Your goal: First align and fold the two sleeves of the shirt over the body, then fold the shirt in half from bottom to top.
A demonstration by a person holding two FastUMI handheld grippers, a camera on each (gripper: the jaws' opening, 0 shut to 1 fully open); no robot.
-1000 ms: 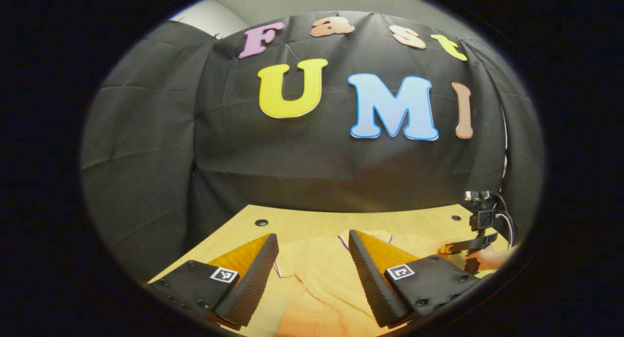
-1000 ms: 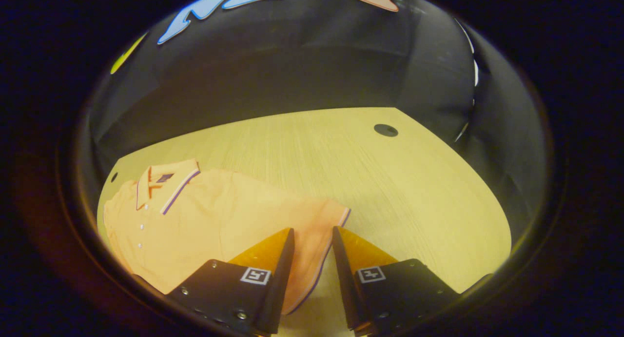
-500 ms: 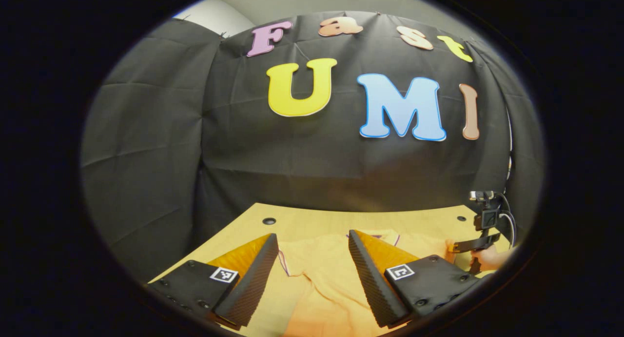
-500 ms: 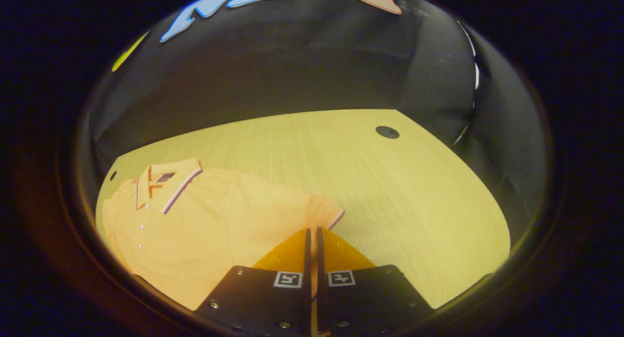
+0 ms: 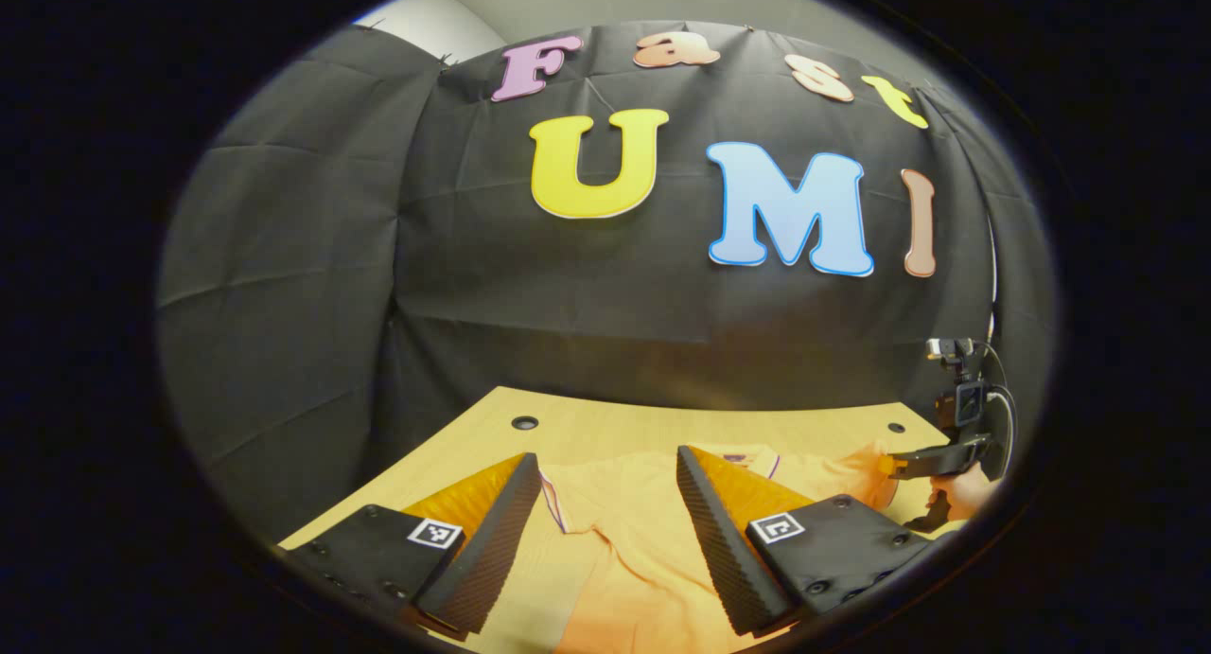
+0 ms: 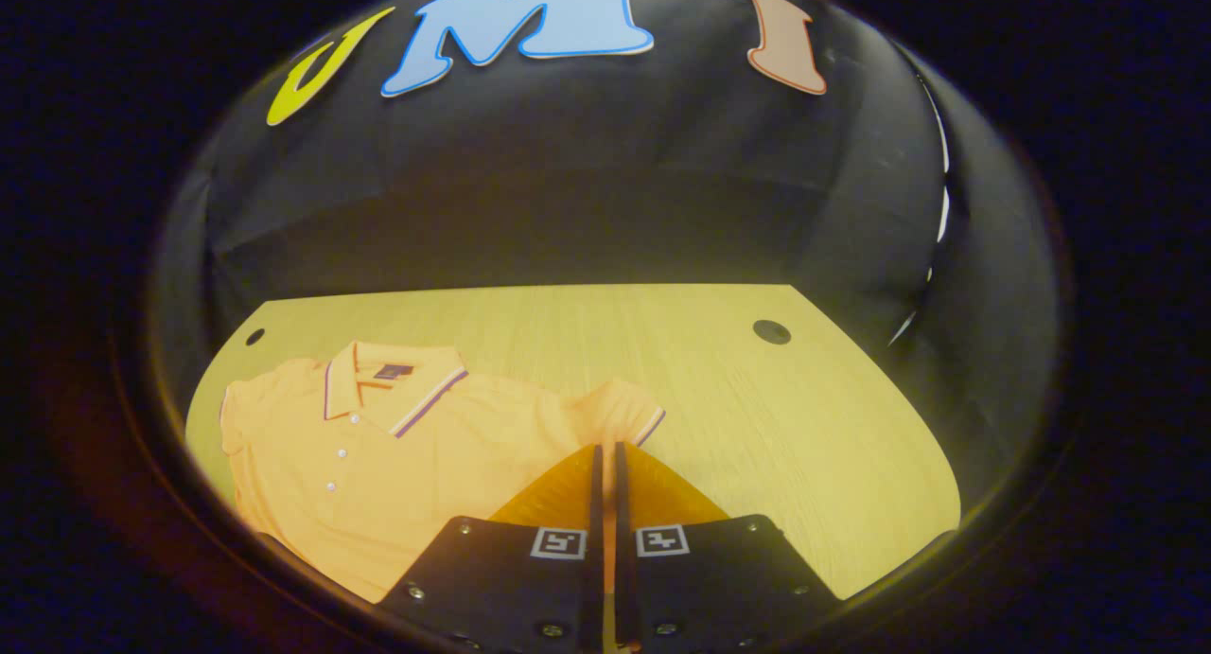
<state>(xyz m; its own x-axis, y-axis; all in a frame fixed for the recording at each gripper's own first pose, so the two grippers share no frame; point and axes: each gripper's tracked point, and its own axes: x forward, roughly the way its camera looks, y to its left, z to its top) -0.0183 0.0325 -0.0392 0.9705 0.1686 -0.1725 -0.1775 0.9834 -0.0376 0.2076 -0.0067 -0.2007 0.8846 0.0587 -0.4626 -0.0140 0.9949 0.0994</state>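
An orange polo shirt (image 6: 397, 446) with a striped collar (image 6: 393, 394) lies face up on the wooden table (image 6: 757, 417). My right gripper (image 6: 605, 450) is shut on the shirt's right sleeve (image 6: 620, 417), which is lifted a little and bunched toward the body. In the left gripper view the shirt (image 5: 615, 531) spreads below my left gripper (image 5: 605, 465), which hovers open above it near the left sleeve hem (image 5: 552, 507). The right gripper (image 5: 932, 460) shows at the far right there, with a hand (image 5: 965, 498) behind it, pinching the orange sleeve (image 5: 866, 474).
The table has round cable holes (image 6: 771, 331) (image 5: 524, 422) near its back corners. Black cloth walls close in the table at the back and sides. Bare wood lies to the right of the shirt in the right gripper view.
My right gripper closed on the right sleeve and has lifted it, drawing it toward the shirt's body. My left gripper stayed open and shifted slightly over the shirt.
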